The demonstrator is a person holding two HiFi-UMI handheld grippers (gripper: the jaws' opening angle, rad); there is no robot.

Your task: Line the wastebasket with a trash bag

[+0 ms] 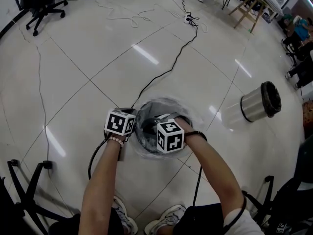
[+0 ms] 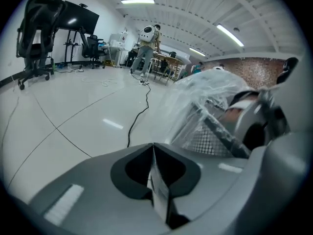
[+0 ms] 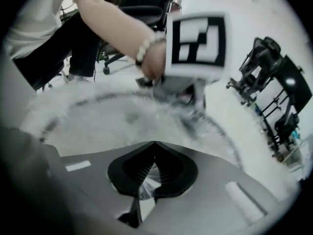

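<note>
On the glossy floor at the person's feet stands the mesh wastebasket (image 1: 140,131), the clear trash bag (image 1: 168,103) draped over its rim, with the left gripper (image 1: 128,127) at its left edge and the right gripper (image 1: 161,123) over its mouth. From the left gripper's camera, its jaws are shut; whether film is caught there I can't tell. From the right one's, blurred, the jaws pinch a crumpled bit of film. A sharp pull could slip or tear that thin plastic, or tip the light basket.
</note>
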